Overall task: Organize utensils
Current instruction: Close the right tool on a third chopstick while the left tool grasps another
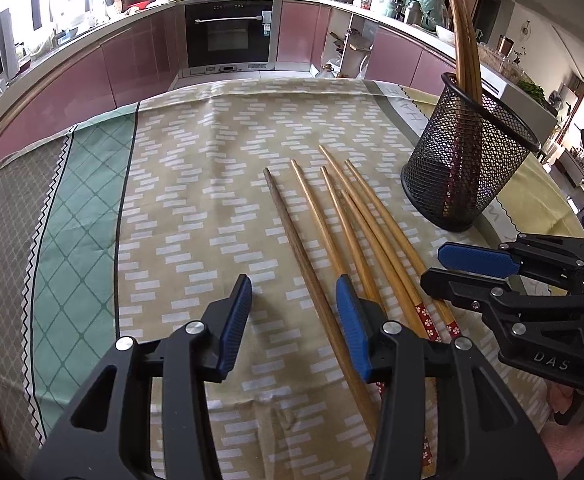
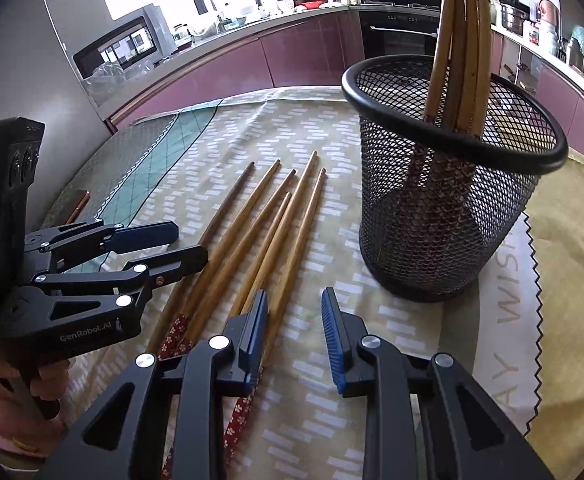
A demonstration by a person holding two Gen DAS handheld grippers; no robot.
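Several wooden chopsticks (image 1: 356, 224) (image 2: 276, 220) lie side by side on the tablecloth, some with red flowered ends; the leftmost one (image 1: 292, 232) is darker. A black mesh cup (image 1: 468, 160) (image 2: 444, 200) stands upright to their right, with a few chopsticks (image 1: 466, 40) (image 2: 460, 40) standing in it. My left gripper (image 1: 294, 280) (image 2: 190, 244) hovers open over the near ends, the dark chopstick lying below its gap. My right gripper (image 2: 294, 294) (image 1: 432, 266) is open beside it, just right of the rightmost chopstick, with only cloth between its fingers.
The patterned tablecloth (image 1: 180, 200) covers a round table that ends near pink kitchen cabinets (image 1: 140, 64) and an oven (image 1: 228, 32). A thin brown object (image 2: 78, 204) lies at the left table edge. A person's hand (image 2: 8, 400) holds the left gripper.
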